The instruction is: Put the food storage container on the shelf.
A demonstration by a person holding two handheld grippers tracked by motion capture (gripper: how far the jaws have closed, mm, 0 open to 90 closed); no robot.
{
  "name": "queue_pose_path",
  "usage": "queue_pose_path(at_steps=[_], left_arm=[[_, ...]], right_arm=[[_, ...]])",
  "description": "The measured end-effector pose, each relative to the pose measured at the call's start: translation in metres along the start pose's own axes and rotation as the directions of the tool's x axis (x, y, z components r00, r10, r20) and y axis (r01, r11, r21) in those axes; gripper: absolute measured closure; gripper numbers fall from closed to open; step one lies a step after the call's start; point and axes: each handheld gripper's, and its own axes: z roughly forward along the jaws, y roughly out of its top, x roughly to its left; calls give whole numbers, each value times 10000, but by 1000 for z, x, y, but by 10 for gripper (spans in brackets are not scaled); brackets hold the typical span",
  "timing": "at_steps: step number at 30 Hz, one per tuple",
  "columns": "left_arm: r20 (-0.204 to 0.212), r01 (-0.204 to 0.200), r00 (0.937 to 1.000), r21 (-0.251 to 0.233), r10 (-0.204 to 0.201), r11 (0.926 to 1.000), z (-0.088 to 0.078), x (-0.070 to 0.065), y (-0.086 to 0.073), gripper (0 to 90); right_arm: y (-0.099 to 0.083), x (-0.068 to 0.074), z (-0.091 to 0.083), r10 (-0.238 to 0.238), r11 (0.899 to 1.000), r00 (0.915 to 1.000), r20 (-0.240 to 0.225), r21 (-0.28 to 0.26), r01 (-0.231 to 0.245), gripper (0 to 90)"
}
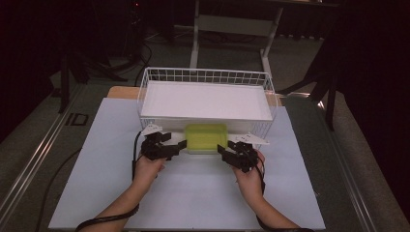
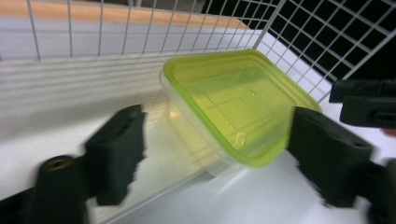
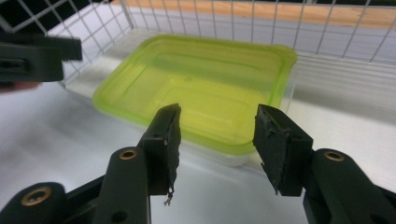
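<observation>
Seen from the high view, a clear rectangular plastic food container with a lime-green lid [image 1: 206,137] sits on the white table [image 1: 193,193], touching the front wall of a white wire basket with a flat white liner [image 1: 147,77]. The left gripper [image 1: 180,144] and the right gripper [image 1: 220,149] flank the container's two short ends, each held in a hand, close to it but apparently not clamped on it.

Next, in the left gripper view, the two black jaws stand wide apart, with the container [image 2: 236,105] lying ahead of and between them; neither pad presses on it, and the basket mesh [image 2: 327,37] rises behind.

Finally, in the right gripper view, the jaws are about half open, their tips just in front of the container's near edge [image 3: 201,93], with nothing gripped.

By the look of it, the container rests outside the basket and both grippers are free of it. If it is meant to go into the basket, gripping, lifting and placing all remain.
</observation>
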Motion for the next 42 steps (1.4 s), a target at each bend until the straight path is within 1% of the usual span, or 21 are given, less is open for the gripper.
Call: queue_pose_path(at_steps=[4,6,8,9,12,13,14,16,18,20,22,26,27,29,30,32,34,36,37,39,42], left_arm=[[212,-345,9992,6,345,9994,-8,-7,-3,145],[395,-474,9981,-60,476,9989,-14,-11,-5,126],[491,-789,9956,-91,792,9968,-20,-13,-7,111],[559,-834,9949,-139,841,9964,-22,-15,-8,111],[611,-1046,9927,15,1043,9945,-30,-17,-12,85],[632,-1091,9921,21,1087,9940,-33,-18,-14,85],[645,-1135,9915,-10,1133,9935,-36,-19,-15,85],[721,-1174,9905,46,1168,9931,-42,-21,-20,85],[785,-1232,9895,193,1213,9922,-46,-21,-24,85],[799,-1252,9893,313,1224,9916,-49,-19,-28,85],[878,-1118,9903,394,1080,9930,-51,-16,-31,85],[841,-1283,9888,623,1229,9898,-52,-14,-36,85],[815,-1464,9868,776,1401,9862,-51,-13,-38,85],[748,-1541,9862,887,1476,9841,-51,-13,-41,85],[745,-1660,9844,960,1592,9814,-51,-13,-42,85],[827,-1835,9812,1176,1745,9760,-50,-14,-45,85],[1092,-1832,9796,1393,1688,9732,-48,-16,-47,85],[1191,-2086,9742,1515,1917,9662,-48,-19,-47,85],[1215,-2132,9731,1527,1958,9650,-48,-20,-47,85],[1285,-2101,9732,1585,1908,9648,-48,-21,-47,85],[1147,-1969,9771,1648,1795,9665,-47,-22,-48,85]], right_arm=[[-1,1,-1,-1,9999,9998,-175,155,4,508],[-2,3,-3,-10,9999,9999,-107,140,11,512],[-2,5,-4,-38,9997,9998,-219,258,44,513],[-2,5,-4,-38,9997,9998,-219,258,44,513],[-2,7,-2,111,9988,9995,-298,472,-97,557],[-2,9,-2,-4,9985,9997,-262,552,18,587],[-2,9,-2,-4,9985,9997,-262,552,18,587],[-2,12,-1,-181,9979,9996,-212,620,194,666],[-4,15,0,-247,9967,9993,-277,765,268,772],[-5,18,4,-357,9935,9984,-427,1065,401,845],[-8,22,9,-440,9903,9978,-506,1293,502,898],[-12,25,14,-517,9879,9976,-450,1437,577,900],[-13,26,16,-526,9868,9975,-464,1507,590,900],[-15,27,20,-547,9853,9974,-466,1593,614,900],[-15,28,22,-566,9849,9974,-444,1614,630,900],[-16,29,26,-571,9837,9976,-398,1686,630,900],[-17,29,30,-596,9832,9978,-291,1708,637,900],[-18,29,33,-572,9843,9982,-172,1664,592,900],[-18,29,36,-517,9845,9986,-57,1673,519,900],[-18,28,39,-451,9847,9990,-56,1680,454,900],[-18,27,43,-361,9845,9993,-89,1714,371,900]])
